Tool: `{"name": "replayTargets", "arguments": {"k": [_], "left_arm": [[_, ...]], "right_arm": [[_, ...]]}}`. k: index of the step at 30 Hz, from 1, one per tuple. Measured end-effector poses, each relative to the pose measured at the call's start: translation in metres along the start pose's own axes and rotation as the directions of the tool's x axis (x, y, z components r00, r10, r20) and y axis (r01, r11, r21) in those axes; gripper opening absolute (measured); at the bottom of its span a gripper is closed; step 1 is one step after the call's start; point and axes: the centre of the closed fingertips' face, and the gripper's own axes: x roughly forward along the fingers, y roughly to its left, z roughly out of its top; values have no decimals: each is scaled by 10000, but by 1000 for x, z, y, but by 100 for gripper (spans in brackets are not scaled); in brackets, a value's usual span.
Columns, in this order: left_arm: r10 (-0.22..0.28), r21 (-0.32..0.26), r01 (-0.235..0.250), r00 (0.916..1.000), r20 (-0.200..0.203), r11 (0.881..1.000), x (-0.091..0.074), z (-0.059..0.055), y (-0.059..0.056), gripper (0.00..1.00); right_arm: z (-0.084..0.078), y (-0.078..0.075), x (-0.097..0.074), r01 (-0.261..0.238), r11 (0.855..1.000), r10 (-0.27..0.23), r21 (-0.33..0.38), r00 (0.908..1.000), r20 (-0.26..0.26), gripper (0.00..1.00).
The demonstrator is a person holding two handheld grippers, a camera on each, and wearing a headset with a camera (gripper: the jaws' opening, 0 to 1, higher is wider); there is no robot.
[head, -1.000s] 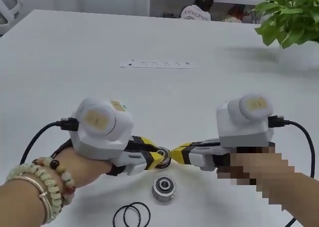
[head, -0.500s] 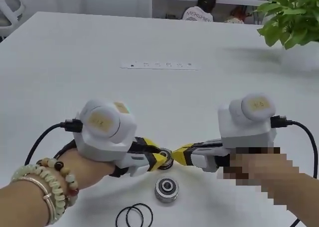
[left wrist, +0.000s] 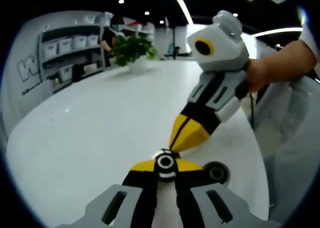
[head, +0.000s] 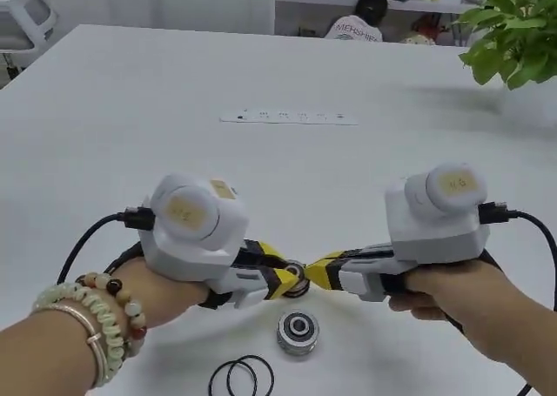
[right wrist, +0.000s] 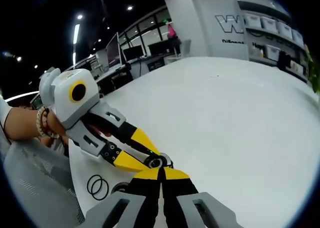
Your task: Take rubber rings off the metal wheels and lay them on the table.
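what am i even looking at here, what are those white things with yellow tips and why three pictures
Those are hand-held grippers, one in each of a person's hands, no robot. The wide picture comes from a headset camera looking down; the two round ones come from cameras riding on each gripper. The left gripper pinches a small metal wheel; the right gripper meets it with closed jaws at the wheel's edge. On the white table lie a second wheel and two black rubber rings.
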Motion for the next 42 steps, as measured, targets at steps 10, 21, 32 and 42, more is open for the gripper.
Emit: {"name": "replayTargets", "arguments": {"k": [10, 21, 32, 42], "left_arm": [[-1, 129, 1, 10000, -47, 9999, 1, 0, -1, 13], [15, 127, -15, 10000, -44, 9999, 1, 0, -1, 13], [-2, -235, 6, 9998, 174, 9997, 1, 1, -1, 14], [-199, -537, 202, 9998, 49, 9984, 1, 2, -2, 16]], "right_arm": [[0, 1, 1, -30, 10000, 30, -39, 10000, -28, 0], [4, 7, 2, -221, 9995, 223, -239, 9997, 90, 0], [19, 12, -2, -613, 9980, 598, 165, 9951, 790, 0], [9, 5, -2, -316, 9994, 318, -121, 9993, 205, 0]]}}
